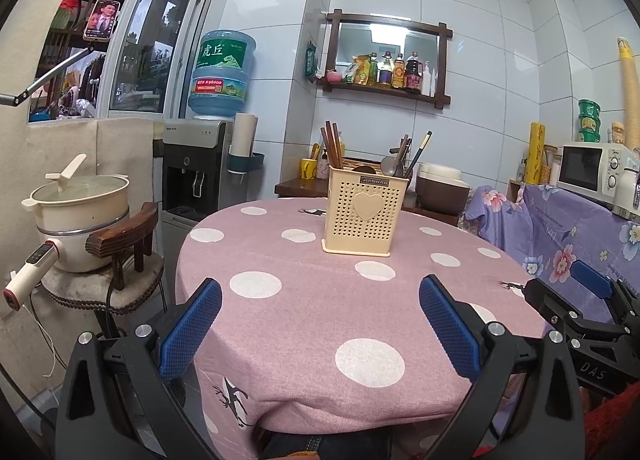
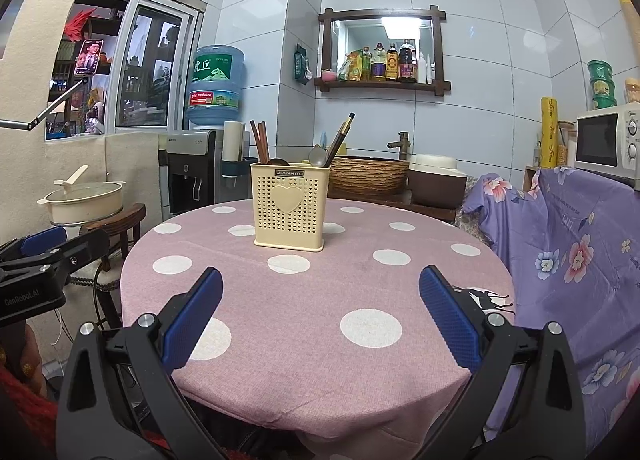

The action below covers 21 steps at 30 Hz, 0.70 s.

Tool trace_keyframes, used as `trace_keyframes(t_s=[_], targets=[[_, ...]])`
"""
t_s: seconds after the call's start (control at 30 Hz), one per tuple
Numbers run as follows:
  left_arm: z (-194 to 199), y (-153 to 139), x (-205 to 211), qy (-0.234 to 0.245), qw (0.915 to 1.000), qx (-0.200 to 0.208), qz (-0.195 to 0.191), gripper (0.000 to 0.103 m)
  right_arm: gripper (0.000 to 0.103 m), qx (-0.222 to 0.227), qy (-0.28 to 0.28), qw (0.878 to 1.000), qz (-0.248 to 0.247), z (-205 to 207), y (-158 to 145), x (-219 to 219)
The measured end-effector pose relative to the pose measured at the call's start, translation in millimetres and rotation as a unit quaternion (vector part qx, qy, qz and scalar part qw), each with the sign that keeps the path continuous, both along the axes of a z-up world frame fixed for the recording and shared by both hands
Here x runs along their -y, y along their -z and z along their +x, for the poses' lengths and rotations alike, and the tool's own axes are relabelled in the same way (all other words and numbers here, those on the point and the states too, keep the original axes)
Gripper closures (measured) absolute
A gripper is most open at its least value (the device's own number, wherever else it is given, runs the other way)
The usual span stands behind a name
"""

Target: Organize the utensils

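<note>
Both my grippers, left and right, are spread wide and holding nothing, hovering over the near edge of the table. One caddy stands mid-table, with brown chopsticks on its left side, one spoon and a couple of dark chopsticks on its right.

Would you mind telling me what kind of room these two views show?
Most likely a small home kitchen or dining corner: a white microwave, a wooden wall shelf of sauce bottles, and a cream perforated plastic utensil holder on a round table with pink polka-dot cloth.
</note>
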<state>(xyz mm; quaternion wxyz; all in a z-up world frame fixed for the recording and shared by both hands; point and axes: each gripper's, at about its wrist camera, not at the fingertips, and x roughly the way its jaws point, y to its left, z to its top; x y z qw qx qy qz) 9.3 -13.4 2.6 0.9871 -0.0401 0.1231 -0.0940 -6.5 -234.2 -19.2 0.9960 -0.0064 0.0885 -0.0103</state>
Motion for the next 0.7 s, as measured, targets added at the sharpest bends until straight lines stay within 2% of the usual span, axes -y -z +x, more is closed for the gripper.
trace_keyframes(t_s=[0.7], targets=[[-4.2, -2.1, -0.3, -0.004, 1.0000, 0.003, 0.002, 0.005, 0.006, 0.000, -0.001, 1.000, 0.003, -5.3, -0.1, -3.5]])
